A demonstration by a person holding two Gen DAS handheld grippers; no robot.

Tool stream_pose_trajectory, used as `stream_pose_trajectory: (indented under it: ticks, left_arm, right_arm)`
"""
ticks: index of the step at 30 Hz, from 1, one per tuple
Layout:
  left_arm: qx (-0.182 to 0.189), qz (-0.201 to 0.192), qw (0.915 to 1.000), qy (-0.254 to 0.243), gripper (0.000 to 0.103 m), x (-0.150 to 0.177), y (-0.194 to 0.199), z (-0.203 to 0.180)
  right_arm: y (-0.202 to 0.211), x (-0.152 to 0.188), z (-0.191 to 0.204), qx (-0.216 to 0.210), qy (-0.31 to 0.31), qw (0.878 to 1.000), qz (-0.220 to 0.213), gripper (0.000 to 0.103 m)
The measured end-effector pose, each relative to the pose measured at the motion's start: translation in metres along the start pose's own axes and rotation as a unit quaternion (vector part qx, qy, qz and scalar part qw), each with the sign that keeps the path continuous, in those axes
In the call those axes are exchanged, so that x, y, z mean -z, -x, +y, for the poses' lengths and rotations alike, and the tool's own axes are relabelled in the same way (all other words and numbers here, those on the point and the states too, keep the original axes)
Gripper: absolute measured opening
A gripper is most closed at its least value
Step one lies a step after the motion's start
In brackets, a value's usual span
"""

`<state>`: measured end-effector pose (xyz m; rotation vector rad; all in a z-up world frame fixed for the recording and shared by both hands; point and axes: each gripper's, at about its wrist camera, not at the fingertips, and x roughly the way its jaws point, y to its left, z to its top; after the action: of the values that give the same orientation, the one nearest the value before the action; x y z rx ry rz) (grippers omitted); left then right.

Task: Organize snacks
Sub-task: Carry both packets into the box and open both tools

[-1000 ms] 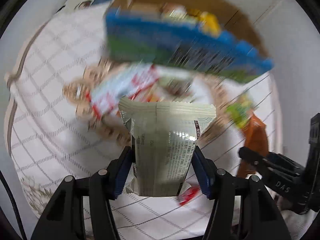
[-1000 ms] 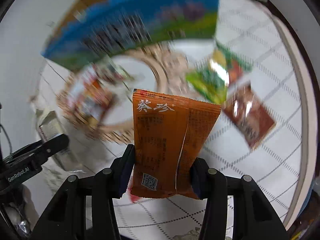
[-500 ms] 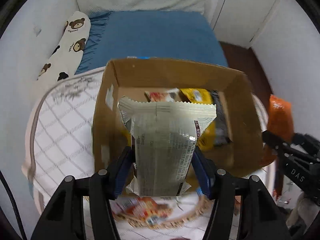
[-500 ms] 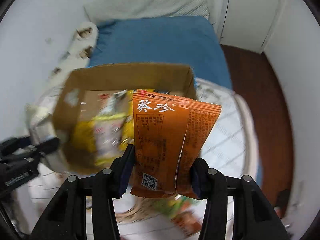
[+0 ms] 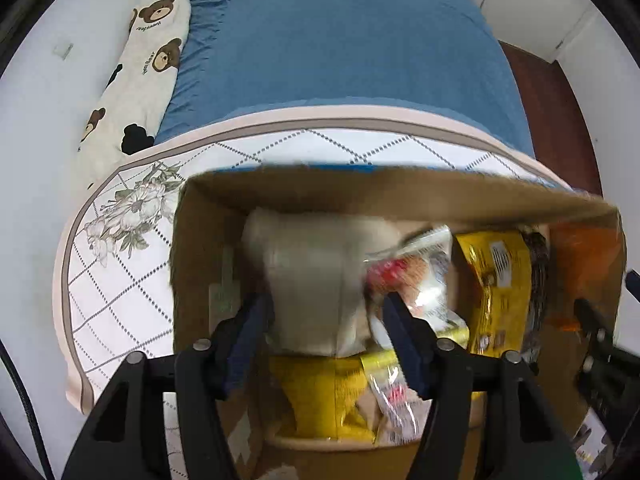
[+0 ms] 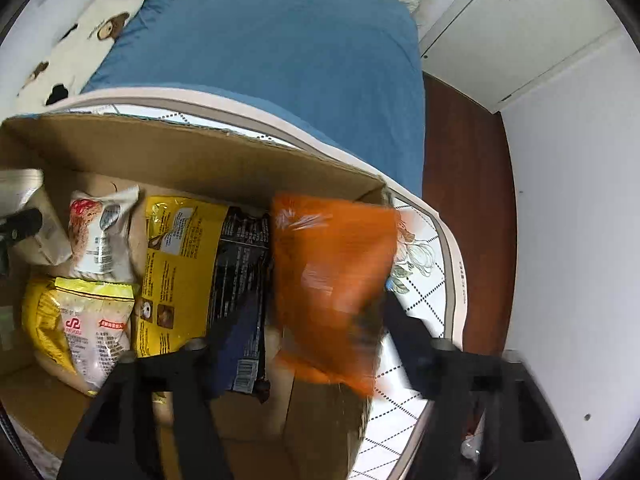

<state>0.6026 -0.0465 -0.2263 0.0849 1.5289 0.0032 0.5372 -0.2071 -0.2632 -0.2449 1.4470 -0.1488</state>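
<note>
Orange packet point(image 6: 332, 280) between spread right jaws; falling, blurred

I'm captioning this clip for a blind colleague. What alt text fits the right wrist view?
An orange snack packet, motion-blurred, sits between the wide-apart fingers of the right gripper at the right end of an open cardboard box. The box already holds a yellow bag, a black packet and smaller packets. A blue bed lies beyond.
</note>
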Motion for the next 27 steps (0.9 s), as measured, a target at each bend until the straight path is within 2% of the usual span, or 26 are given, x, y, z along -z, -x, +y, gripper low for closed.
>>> stream_pose_trajectory:
  ticks: [1, 3, 8, 12, 17, 22, 27]
  left_arm:
    - [0.002, 0.003, 1.0, 0.004, 0.076, -0.002, -0.003, 0.001]
    - [0.015, 0.007, 0.9998, 0.008, 0.082, -0.003, -0.006, 0.003]
    - [0.04, -0.007, 0.999, 0.019, 0.082, 0.003, -0.004, 0.007]
    - [0.074, -0.019, 0.9964, 0.035, 0.082, 0.016, 0.001, 0.013]
    - [0.084, -0.033, 0.9955, 0.029, 0.082, 0.038, 0.008, 0.012]
    - [0.087, -0.048, 0.9948, 0.022, 0.082, 0.059, 0.017, 0.01]
    - [0.082, -0.077, 0.9935, 0.012, 0.082, 0.085, 0.036, 0.007]
  right_arm:
    - [0.0, -0.003, 0.0, 0.001, -0.001, 1.0, -0.003, 0.084]
    - [0.0, -0.007, -0.002, -0.007, -0.008, 1.0, -0.006, 0.084]
    - [0.004, -0.005, -0.012, -0.057, -0.053, 0.997, -0.02, 0.084]
    - [0.013, 0.012, -0.015, -0.127, -0.093, 0.987, -0.042, 0.084]
    - [0.011, 0.034, -0.008, -0.181, -0.115, 0.976, -0.043, 0.084]
    - [0.008, 0.053, -0.001, -0.198, -0.124, 0.972, -0.038, 0.084]
    - [0.019, 0.072, 0.001, -0.206, -0.13, 0.968, -0.055, 0.084]
